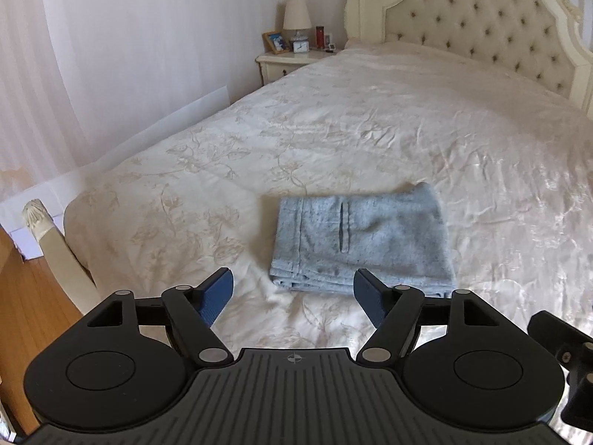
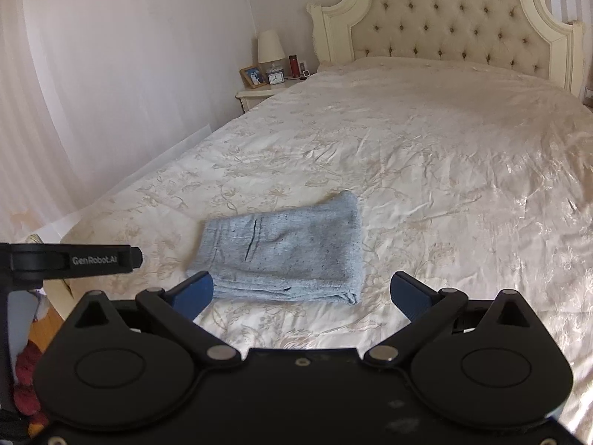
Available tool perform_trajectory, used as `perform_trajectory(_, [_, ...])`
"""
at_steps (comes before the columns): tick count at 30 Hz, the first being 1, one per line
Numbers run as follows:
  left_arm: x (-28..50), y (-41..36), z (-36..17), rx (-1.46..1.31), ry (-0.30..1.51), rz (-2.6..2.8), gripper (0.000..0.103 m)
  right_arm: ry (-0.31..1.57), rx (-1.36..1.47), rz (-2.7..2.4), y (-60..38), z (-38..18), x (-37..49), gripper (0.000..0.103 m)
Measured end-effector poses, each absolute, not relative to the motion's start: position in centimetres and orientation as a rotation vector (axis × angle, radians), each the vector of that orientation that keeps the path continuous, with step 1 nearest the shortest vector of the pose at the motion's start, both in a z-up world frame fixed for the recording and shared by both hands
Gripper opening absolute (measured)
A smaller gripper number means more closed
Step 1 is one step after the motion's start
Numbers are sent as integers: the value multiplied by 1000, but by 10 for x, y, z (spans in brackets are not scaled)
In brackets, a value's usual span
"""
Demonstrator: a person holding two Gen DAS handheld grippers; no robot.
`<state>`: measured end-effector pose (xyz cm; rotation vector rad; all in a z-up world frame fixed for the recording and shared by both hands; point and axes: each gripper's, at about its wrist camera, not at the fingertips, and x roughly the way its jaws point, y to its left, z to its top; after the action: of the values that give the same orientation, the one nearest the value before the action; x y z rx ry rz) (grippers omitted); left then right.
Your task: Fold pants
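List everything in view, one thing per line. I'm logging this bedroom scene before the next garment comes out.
pants: one, light blue, folded flat on the bed's near part
bed: one, cream floral cover
headboard: one, cream, tufted, at the far end
nightstand: one, cream, beside the headboard
lamp: one, cream shade, on the nightstand
photo frame: one, wooden, on the nightstand
clock: one, small, on the nightstand
curtain: pale, along the far side
left gripper: black, blue jaws open, empty
right gripper: black, blue jaws open, empty
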<state>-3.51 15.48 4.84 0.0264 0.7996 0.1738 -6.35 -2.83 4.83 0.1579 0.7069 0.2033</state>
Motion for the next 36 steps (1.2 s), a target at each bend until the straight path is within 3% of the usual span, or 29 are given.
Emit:
perform_trajectory(15, [-63, 138, 54, 30, 774, 136, 70, 739, 153, 106, -40, 48, -81, 103])
perform_trajectory(36, [-82, 120, 34, 17, 891, 134, 70, 802, 194, 114, -39, 38, -86, 103])
